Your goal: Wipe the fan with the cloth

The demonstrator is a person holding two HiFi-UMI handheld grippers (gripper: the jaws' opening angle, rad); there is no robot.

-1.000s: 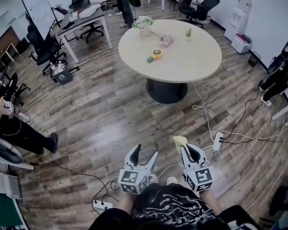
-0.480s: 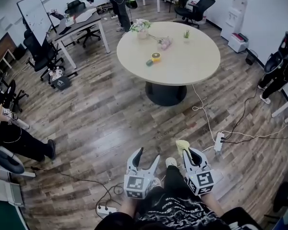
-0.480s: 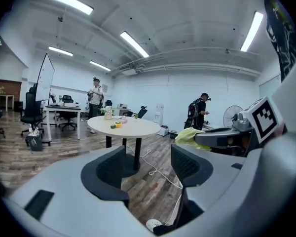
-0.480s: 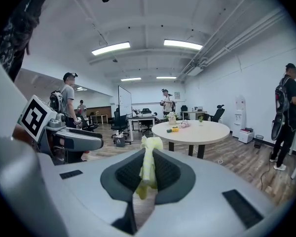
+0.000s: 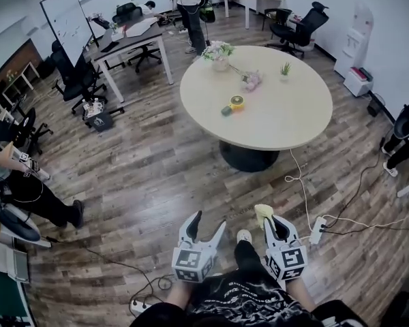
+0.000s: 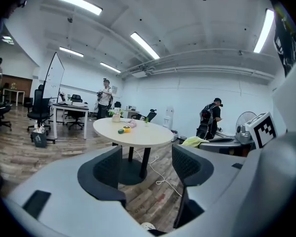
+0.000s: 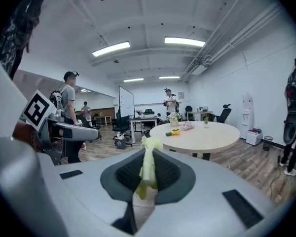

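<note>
Pinching cloth (image 7: 147, 164) (yellow): right gripper (image 5: 271, 222)

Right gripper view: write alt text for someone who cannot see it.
The right gripper has its jaws shut on a pale yellow cloth, which sticks up between them. Beyond, across a wood floor, stands a round table bearing a small yellow object and a flower pot; a person stands at left.

Count of things
Two grippers are counted, the left gripper (image 5: 209, 219) and the right gripper (image 5: 270, 218); one cloth (image 5: 261, 212), one round table (image 5: 286, 125), one whiteboard (image 5: 69, 22).
</note>
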